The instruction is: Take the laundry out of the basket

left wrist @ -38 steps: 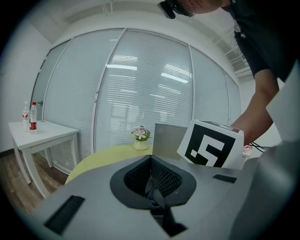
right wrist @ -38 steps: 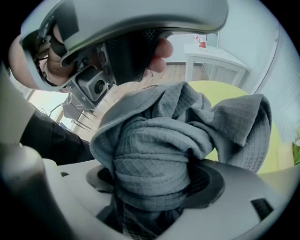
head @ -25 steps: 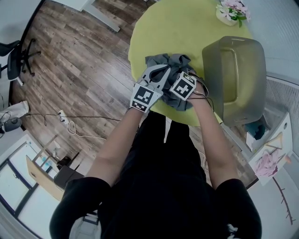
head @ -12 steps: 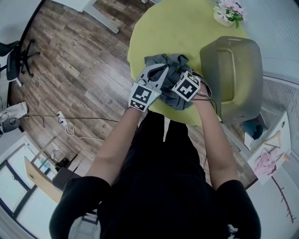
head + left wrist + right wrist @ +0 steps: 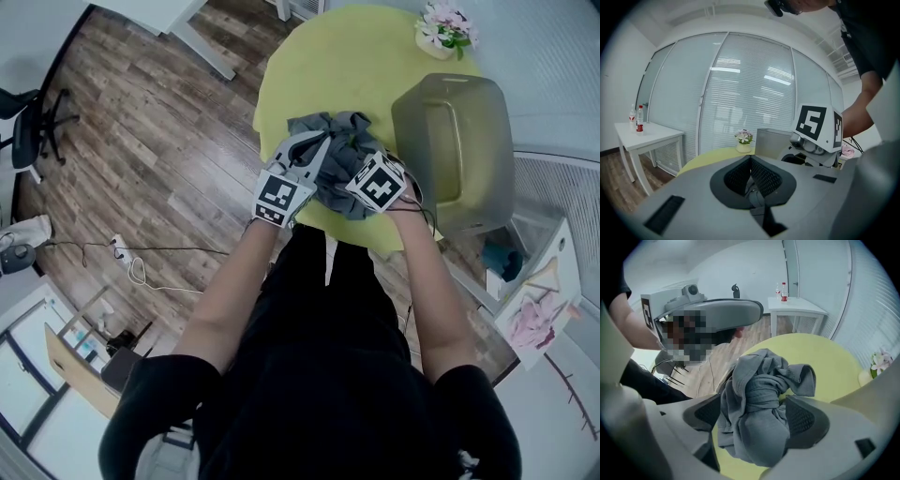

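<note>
The gray laundry (image 5: 342, 127) lies bunched on the yellow counter (image 5: 347, 66), out of the basket (image 5: 459, 141) that stands just beside it. The right claw (image 5: 757, 416) grips a thick wad of the cloth between its pads. The left claw (image 5: 750, 161) is pinched together with nothing in it, at the heap's near edge.

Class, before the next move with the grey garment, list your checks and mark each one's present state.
1. Crumpled grey cloth garment gripped between the pads of the right tool: ok.
2. The left tool shut, no cloth in it: ok.
3. Garment outside the beige plastic basket: ok.
4. Garment over the round yellow-green table: ok.
5. Small pot of pink flowers apart from both tools: ok.
</note>
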The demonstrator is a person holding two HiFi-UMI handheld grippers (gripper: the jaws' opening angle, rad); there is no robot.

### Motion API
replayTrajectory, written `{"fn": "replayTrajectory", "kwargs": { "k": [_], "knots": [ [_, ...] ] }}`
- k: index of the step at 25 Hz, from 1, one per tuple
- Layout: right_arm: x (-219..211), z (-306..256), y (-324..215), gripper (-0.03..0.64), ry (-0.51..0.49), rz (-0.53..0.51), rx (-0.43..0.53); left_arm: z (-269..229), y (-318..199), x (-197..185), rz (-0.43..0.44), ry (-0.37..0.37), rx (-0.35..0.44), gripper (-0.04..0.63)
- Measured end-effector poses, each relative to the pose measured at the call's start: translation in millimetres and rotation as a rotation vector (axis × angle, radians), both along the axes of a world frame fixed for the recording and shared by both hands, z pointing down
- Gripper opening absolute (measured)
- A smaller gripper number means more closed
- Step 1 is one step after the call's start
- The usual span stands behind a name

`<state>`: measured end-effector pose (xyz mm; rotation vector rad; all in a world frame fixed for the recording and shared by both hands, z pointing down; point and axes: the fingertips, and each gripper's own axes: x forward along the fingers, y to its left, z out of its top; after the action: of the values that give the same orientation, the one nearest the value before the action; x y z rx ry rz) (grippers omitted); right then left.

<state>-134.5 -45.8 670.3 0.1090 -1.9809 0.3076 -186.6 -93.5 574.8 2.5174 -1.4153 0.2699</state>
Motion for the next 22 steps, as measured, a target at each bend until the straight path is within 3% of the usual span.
{"fn": "replayTrajectory", "kwargs": {
  "k": [12, 22],
  "knots": [
    [11, -46, 28, 0.416, -0.067, 0.077, 0.046, -38, 42, -5, 0.042, -0.026, 0.024, 0.009],
    [23, -101, 43, 0.414, -0.198, 0.182, 0.126, -78, 73, 5, 0.114, -0.015, 0.025, 0.011]
  ]
}}
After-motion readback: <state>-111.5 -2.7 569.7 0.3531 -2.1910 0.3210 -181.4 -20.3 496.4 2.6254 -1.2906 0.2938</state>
